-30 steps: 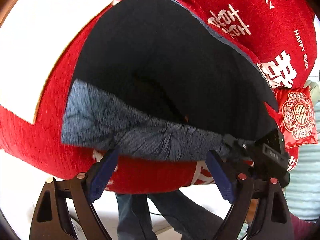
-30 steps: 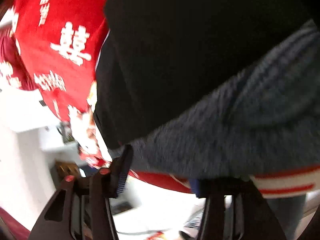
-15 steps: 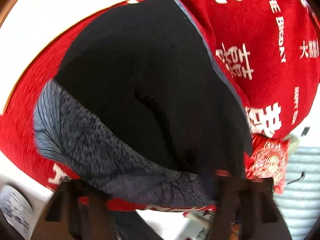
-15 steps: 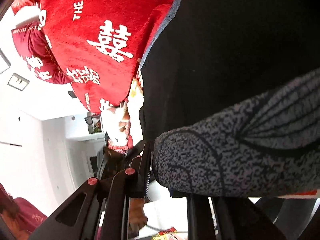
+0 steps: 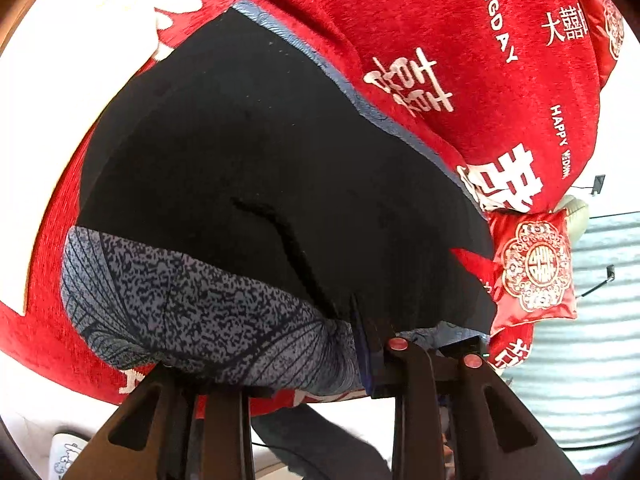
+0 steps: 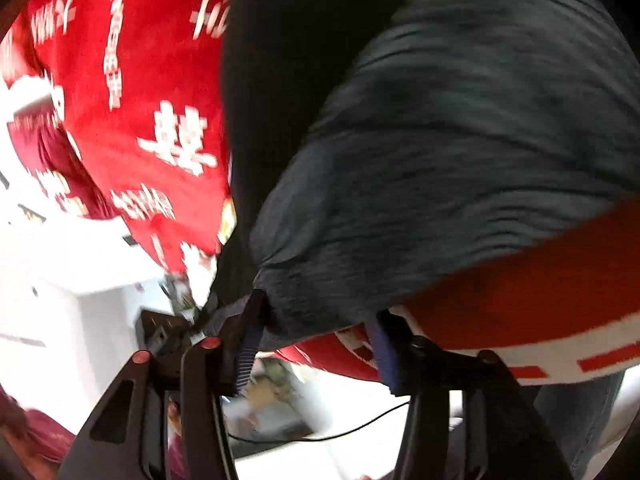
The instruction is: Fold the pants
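Observation:
The black pants (image 5: 256, 168) lie spread on a red bedspread (image 5: 460, 40) with white characters. Their grey speckled waistband (image 5: 192, 312) is at the near edge. My left gripper (image 5: 280, 364) has the waistband bunched between its fingers; the left fingertip is hidden under the cloth. In the blurred right wrist view the waistband (image 6: 440, 160) fills the frame, and my right gripper (image 6: 316, 344) has its folded end between its fingers, with a gap still between the blue pads (image 6: 378, 352).
A small red embroidered cushion (image 5: 536, 268) lies at the right end of the pants. The bed edge runs just in front of both grippers, with white floor and a person's jeans (image 5: 320, 444) below. A black cable (image 6: 320, 436) trails on the floor.
Both grippers moved in onto the waistband. The left fingers, wide apart a second ago, have closed in on the bunched cloth. The right view swung and blurred.

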A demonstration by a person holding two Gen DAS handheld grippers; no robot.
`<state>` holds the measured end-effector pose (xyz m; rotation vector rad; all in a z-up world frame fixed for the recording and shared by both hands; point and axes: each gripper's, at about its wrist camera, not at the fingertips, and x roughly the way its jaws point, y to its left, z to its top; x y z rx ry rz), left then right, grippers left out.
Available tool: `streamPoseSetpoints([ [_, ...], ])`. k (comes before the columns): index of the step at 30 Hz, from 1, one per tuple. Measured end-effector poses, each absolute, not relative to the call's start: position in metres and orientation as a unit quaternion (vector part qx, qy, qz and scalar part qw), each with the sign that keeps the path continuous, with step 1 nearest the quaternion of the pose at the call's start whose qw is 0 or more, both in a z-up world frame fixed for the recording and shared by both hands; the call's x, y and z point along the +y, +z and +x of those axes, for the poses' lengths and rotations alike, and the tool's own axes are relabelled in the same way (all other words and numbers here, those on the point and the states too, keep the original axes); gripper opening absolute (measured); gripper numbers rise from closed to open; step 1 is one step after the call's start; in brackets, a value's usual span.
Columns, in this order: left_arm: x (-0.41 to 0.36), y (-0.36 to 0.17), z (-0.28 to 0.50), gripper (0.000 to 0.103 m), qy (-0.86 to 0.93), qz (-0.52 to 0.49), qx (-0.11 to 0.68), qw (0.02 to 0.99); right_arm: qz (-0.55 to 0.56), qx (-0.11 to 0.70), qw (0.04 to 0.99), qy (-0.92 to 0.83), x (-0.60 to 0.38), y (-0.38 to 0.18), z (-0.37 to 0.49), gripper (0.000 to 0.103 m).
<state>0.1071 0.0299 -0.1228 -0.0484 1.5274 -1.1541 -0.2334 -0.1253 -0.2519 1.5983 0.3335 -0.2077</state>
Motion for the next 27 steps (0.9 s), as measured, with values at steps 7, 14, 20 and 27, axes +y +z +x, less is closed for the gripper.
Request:
streamPoseSetpoints([
  [7,0.025,-0.122,0.106,0.030,-0.489,0.014,0.658,0.572,0.764,0.042,0.638,-0.084,-0.124,-0.264,-0.258,0.017],
  [14,0.020,-0.098,0.108,0.030,-0.459,0.022,0.656,0.599,0.696,0.161,0.693,-0.098,-0.162,-0.172,-0.242,0.011],
  [20,-0.026,-0.056,0.131,0.030,-0.471,0.013,0.618,0.630,0.664,0.231,0.708,-0.069,-0.228,-0.118,-0.204,0.012],
  [27,-0.110,-0.069,0.165,0.041,-0.451,0.074,0.579,0.675,0.646,0.331,0.684,-0.068,-0.315,-0.103,-0.123,0.015],
])
